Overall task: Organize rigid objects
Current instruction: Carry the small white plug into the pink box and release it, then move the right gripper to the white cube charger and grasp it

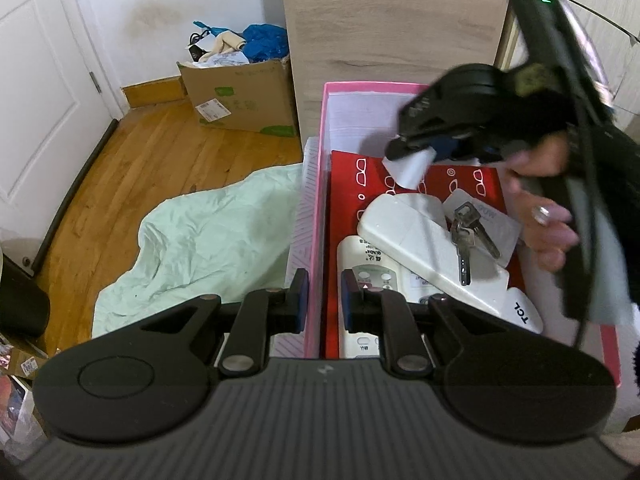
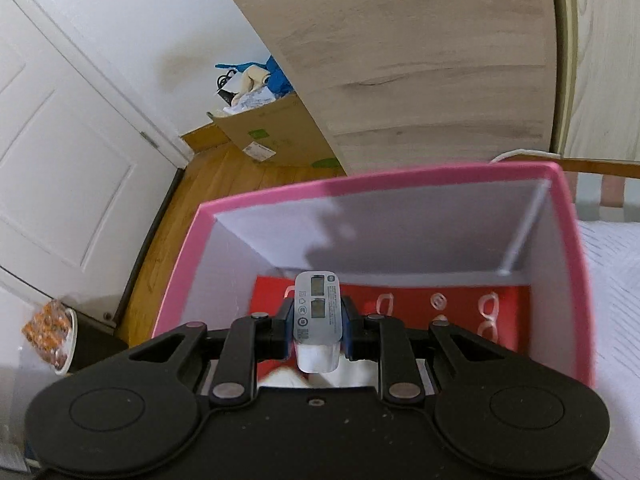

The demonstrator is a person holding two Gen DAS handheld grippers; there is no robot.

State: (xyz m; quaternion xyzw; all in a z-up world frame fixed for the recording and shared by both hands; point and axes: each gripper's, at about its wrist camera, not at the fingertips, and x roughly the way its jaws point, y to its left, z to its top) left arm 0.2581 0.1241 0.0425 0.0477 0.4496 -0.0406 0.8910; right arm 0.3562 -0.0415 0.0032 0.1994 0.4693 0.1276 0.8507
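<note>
Left gripper nearest the lens in the left wrist view, black two-finger tool with blue pads, clamped on the left wall of the pink cardboard box, one finger outside, one inside. Box has white inner walls and sits on a white patterned bedspread.

Inside the box, near to far: two white plastic remote controls. Lower remote lies flat with Chinese characters and "QUNDA" readable upside down. Upper remote lies slanted across it; "TCL" printed on its near end. One bunch of silver metal keys rests on the upper remote, beside a clear plastic sleeve with faint unreadable print. Under all of it, one red flat box printed with white eyeglasses.

Right gripper, same black build, gripping a small white rectangular charger-like block above the box interior, over the red box. Grey label faces the camera: two dark squares, small icons, fine print too small to read. Person's hand holds that gripper's handle.

Beyond: pale wood-grain cabinet panel, mint green cloth on wood floor, one brown cardboard carton with green logo marks and a shipping label, white door.
</note>
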